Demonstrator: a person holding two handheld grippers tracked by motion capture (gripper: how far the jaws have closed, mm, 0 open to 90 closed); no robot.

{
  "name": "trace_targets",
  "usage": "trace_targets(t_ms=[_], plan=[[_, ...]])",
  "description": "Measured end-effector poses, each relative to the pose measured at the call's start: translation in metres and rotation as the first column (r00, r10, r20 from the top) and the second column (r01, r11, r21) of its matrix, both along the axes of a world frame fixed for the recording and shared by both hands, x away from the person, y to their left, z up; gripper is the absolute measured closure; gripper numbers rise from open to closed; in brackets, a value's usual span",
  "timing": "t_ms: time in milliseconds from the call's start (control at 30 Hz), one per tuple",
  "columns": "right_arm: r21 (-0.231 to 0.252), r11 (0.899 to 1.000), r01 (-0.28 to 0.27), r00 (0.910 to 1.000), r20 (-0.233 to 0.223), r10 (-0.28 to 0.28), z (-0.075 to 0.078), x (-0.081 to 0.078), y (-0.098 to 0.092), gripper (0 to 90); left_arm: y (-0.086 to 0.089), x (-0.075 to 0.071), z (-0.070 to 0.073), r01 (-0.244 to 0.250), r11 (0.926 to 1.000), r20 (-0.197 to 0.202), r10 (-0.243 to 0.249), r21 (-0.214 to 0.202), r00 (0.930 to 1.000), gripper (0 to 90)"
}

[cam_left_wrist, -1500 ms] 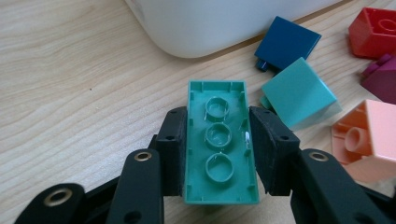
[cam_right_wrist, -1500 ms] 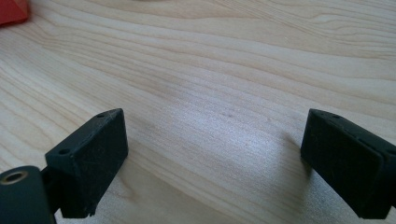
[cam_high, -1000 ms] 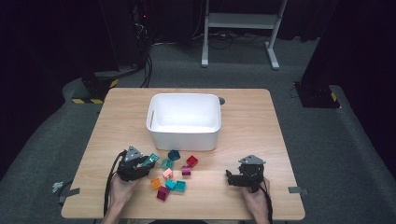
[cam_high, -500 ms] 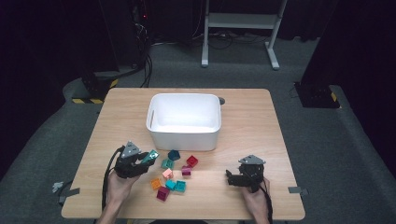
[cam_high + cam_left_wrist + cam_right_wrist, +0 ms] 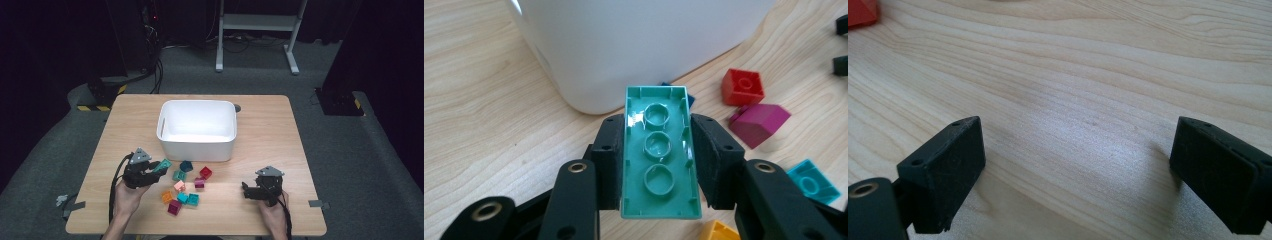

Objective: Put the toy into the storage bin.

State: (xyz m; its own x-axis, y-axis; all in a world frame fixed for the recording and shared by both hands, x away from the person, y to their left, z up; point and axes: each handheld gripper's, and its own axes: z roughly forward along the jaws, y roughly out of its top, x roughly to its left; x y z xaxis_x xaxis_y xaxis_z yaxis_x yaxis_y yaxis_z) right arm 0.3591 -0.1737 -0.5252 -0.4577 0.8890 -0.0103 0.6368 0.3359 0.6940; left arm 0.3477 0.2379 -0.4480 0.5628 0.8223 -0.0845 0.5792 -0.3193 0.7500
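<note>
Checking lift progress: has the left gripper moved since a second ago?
Yes. The left gripper, shut on the green brick, has shifted up-frame toward the white bin.

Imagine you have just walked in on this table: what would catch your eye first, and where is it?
First, the long teal plastic building brick, clamped hollow side up between the pads of the left hand-held gripper, just in front of the white rectangular plastic tub at the table's middle. Next, the cluster of small coloured plastic bricks scattered on the light wooden table before the tub. The right hand-held gripper rests open on bare wood, off to the right.
</note>
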Motion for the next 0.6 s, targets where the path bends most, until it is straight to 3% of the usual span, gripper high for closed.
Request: trace_targets(t_ms=[167, 267, 600], plan=[[0.000, 1.000, 0.000, 1.0000, 0.000, 0.000, 0.000, 0.000, 0.000, 7.2, 0.000, 0.000, 0.010, 0.000, 1.0000, 0.001, 0.000, -0.003, 1.0000, 58.6], [0.000, 1.000, 0.000, 1.0000, 0.000, 0.000, 0.000, 0.000, 0.000, 7.2, 0.002, 0.002, 0.019, 0.004, 0.9997, 0.008, -0.004, -0.026, 1.0000, 58.5], [0.000, 1.000, 0.000, 1.0000, 0.001, 0.000, 0.000, 0.000, 0.000, 7.3, 0.001, 0.006, 0.038, 0.017, 0.9998, 0.015, -0.017, -0.010, 0.9997, 58.5]])
